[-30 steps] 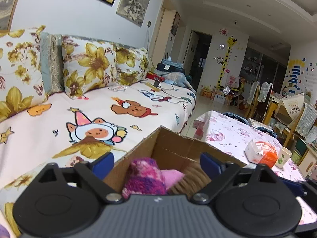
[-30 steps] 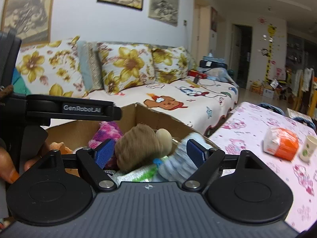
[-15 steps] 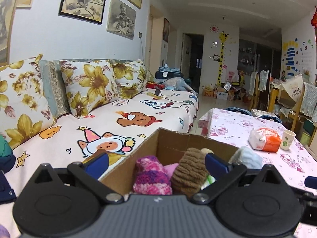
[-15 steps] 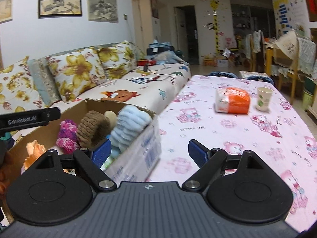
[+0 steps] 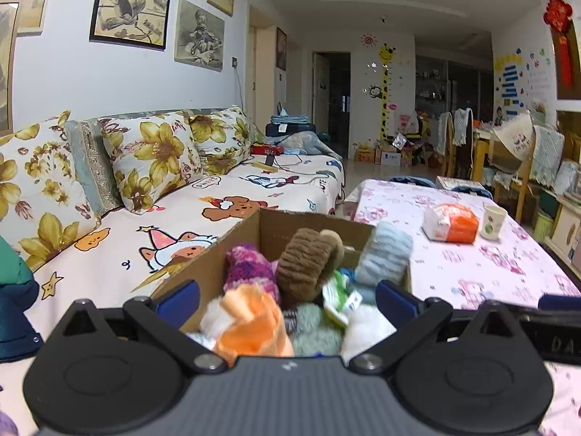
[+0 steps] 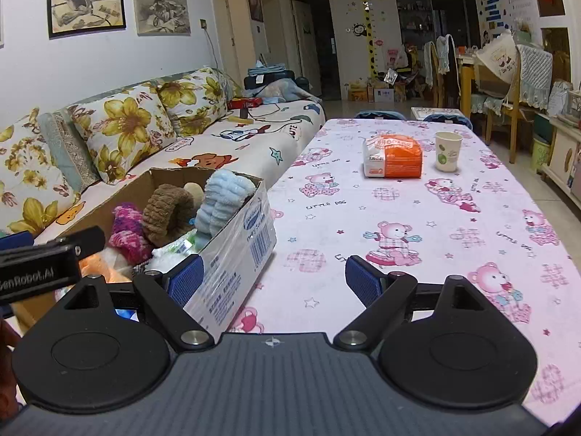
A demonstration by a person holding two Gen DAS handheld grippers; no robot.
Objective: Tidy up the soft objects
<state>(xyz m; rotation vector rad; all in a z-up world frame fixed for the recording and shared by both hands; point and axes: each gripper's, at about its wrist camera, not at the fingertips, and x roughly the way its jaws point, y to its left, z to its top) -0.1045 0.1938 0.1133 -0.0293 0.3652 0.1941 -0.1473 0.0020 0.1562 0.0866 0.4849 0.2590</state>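
A: Left wrist view first. What do the fingers show?

B: The left gripper (image 5: 287, 296) has its 2 blue pads wide apart, having just been opening, and they clamp nothing. The cardboard box (image 5: 239, 234) sits in the gap between them, but neither pad presses on it.

A: And the soft things?

B: All inside the box: a purple knit piece (image 5: 250, 267), a brown ring (image 5: 303, 265), a light blue roll (image 5: 385, 254), an orange piece (image 5: 254, 323) nearest the camera, plus grey and white fluff beside it. The box stands on the table (image 5: 472, 265) at its sofa-side edge.

A: Right wrist view?

B: The right gripper (image 6: 274, 278) is spread open and empty. Its left pad (image 6: 187, 279) is just beside the box's printed side wall (image 6: 239, 254); whether it touches, I cannot tell. The right pad hangs over the bare pink tablecloth (image 6: 363, 218).

A: Anything else on the table?

B: An orange-and-white packet (image 6: 394, 156) and a paper cup (image 6: 448, 150), well apart from the box. The sofa (image 6: 232, 145) runs along the left.
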